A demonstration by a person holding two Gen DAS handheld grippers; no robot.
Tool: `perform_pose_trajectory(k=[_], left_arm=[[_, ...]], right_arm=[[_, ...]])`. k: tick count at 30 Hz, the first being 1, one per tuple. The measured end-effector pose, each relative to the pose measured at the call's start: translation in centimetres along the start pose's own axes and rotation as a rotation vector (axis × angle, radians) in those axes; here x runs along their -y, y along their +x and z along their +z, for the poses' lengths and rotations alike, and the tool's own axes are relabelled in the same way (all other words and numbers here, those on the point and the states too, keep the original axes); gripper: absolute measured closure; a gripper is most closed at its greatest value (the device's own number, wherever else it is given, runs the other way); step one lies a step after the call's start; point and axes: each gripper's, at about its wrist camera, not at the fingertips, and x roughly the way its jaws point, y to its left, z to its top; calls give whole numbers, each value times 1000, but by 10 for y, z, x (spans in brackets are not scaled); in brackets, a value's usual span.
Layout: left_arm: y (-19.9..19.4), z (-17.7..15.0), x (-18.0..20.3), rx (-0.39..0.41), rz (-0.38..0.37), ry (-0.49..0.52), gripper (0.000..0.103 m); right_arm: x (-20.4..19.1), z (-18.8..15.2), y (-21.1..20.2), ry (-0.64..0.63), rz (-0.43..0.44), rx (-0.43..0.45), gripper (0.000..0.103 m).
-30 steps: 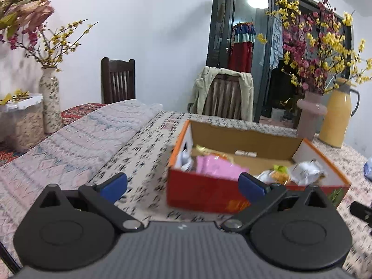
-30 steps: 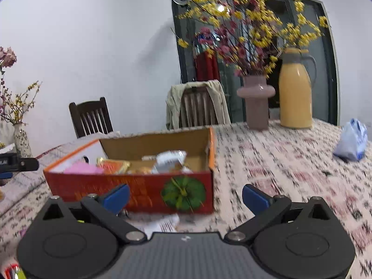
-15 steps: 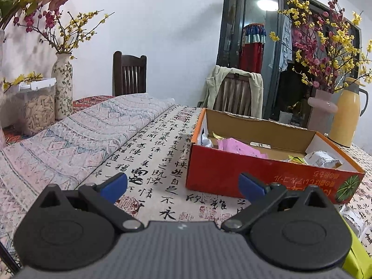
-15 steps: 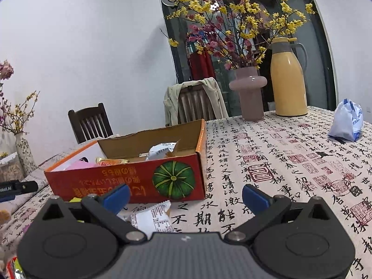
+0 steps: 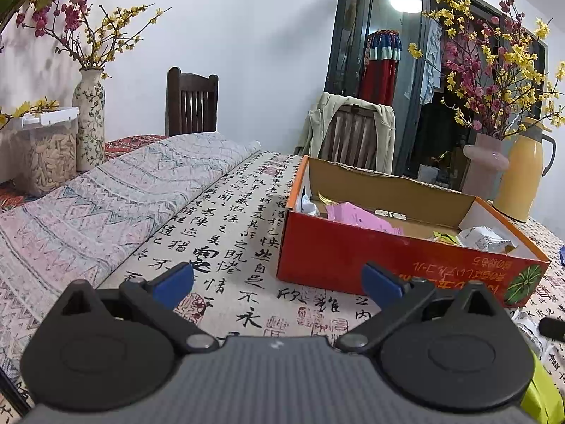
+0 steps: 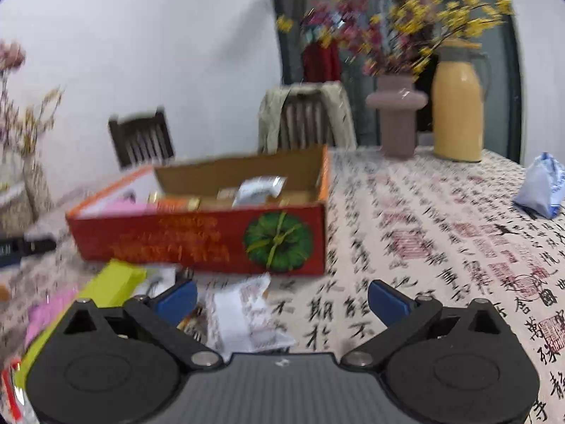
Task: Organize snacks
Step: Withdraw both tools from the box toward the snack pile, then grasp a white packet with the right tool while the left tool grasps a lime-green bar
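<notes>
The table (image 5: 233, 233), under its calligraphy-print cloth, fills the lower half of both views, with a folded patterned blanket (image 5: 106, 205) along the left of the left wrist view. Centre right in that view sits the red cardboard box (image 5: 353, 254), open-topped; it takes the middle of the right wrist view too, pumpkin print facing the camera. Inside it, a pink packet (image 5: 356, 215) and a silver-white wrapped snack (image 5: 483, 238) lie on the bottom.

At the bottom of the left wrist view, the left gripper (image 5: 277, 281) is spread wide, nothing between its blue pads, hovering above bare cloth just short of the box's near corner.

The right wrist view is blurred. The right gripper (image 6: 280, 298) is wide open too, empty, low in the frame. A white snack packet (image 6: 243, 314) lies on the cloth between its fingers; whether a pad touches it, I cannot tell. A yellow-green packet (image 6: 113, 282) lies lower left, just in front of the box. At the right edge, well apart, a blue-white bag (image 6: 540, 185).
</notes>
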Motion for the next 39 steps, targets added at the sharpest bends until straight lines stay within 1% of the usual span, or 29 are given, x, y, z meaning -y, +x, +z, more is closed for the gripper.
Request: perform_pose_trajectory(k=[3, 5, 7, 8, 9, 10, 11, 12, 14, 16, 18, 23, 26, 28, 34, 39], left_arm=[[0, 0, 0, 0, -2, -2, 0], [0, -1, 0, 0, -4, -4, 0], [0, -1, -1, -1, -5, -6, 0], [0, -1, -1, 0, -6, -7, 0], [0, -1, -1, 0, -8, -7, 0], [0, 0, -1, -1, -9, -8, 0], [0, 0, -1, -1, -10, -8, 0], [-1, 0, -1, 0, -11, -9, 0], [-1, 0, -1, 1, -13, -10, 0], [-1, 0, -1, 1, -13, -10, 0], [-1, 0, -1, 1, -13, -10, 0], [-1, 0, -1, 2, -14, -10, 0], [-1, 0, -1, 2, -13, -11, 0], [-1, 0, -1, 3, -11, -11, 0], [-1, 0, 0, 5, -9, -8, 0], [-1, 0, 2, 4, 0, 7, 0]], right_arm=[[-12, 1, 5, -84, -17, -39, 0], [-18, 3, 10, -114, -21, -61, 4], [-18, 5, 15, -110, -3, -96, 17], [-17, 6, 18, -99, 11, -114, 21], [-17, 6, 20, -91, 20, -126, 31], [-16, 6, 22, -87, 24, -134, 38], [-16, 6, 25, -82, 27, -146, 41], [-15, 4, 27, -76, 31, -155, 49], [-15, 2, 27, -76, 37, -147, 61], [-12, 3, 25, -52, 44, -134, 62], [-9, 2, 18, -30, 41, -98, 63], [0, -5, -1, 33, -16, 4, 63], [8, -8, -4, 55, -42, 36, 63], [14, -9, -3, 80, -32, 36, 63], [13, -12, -4, 78, -19, 51, 63], [13, -12, -7, 79, -28, 64, 63]])
